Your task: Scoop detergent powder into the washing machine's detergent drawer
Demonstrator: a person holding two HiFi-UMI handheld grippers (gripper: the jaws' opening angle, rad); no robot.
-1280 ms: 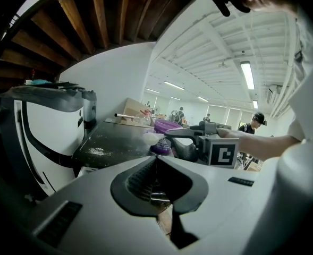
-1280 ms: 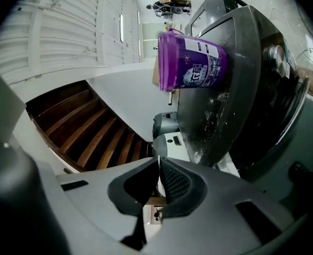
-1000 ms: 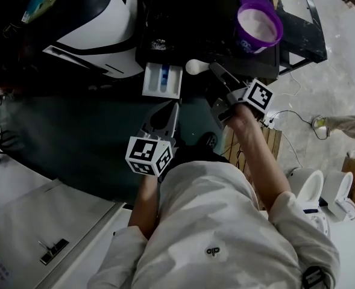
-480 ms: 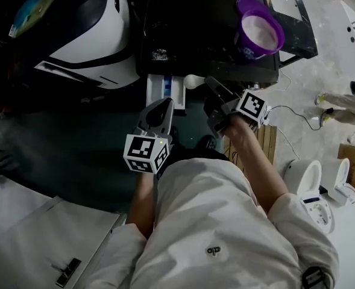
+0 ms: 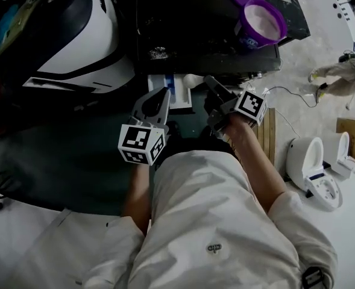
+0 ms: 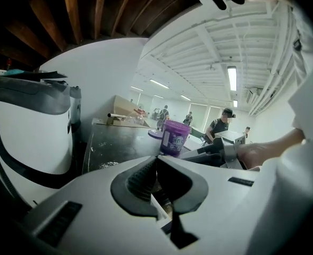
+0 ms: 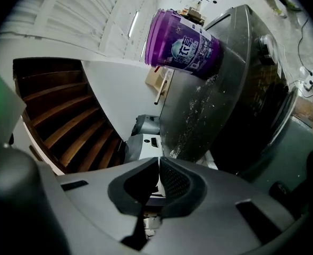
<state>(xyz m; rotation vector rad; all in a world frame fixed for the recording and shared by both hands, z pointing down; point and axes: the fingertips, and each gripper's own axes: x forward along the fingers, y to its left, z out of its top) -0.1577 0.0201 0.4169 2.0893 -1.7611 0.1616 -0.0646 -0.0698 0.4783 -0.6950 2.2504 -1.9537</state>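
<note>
**Scoop at drawer, right gripper holding it**

Nearest to the camera: person in a pale shirt, both arms reaching forward.

Left gripper (image 5: 163,96) had its jaws closed tip to tip with nothing in them. It hovered over the near left part of the drawer (image 5: 185,101). In the left gripper view the drawer's white wall showed through the gap below the tips.

Right gripper (image 5: 208,82) was clamped on the scoop (image 5: 193,80) handle. In its own view the jaws were nearly together with a thin white strip between the pads. The scoop's white bowl stuck out left of the tips, just beside the drawer's right edge. Couldn't tell whether the bowl held any powder.

The drawer was pulled out of the dark washer front, white with a blue insert.

Washer top (image 5: 195,23) was black, with spilled powder (image 5: 158,54) behind the drawer.

Tub (image 5: 247,39) was purple, open, upright, at the far right corner of the top and well apart from the drawer. It had white powder inside.

A white machine (image 5: 99,47) stood left of the washer. People were standing far back in the left gripper view.
</note>
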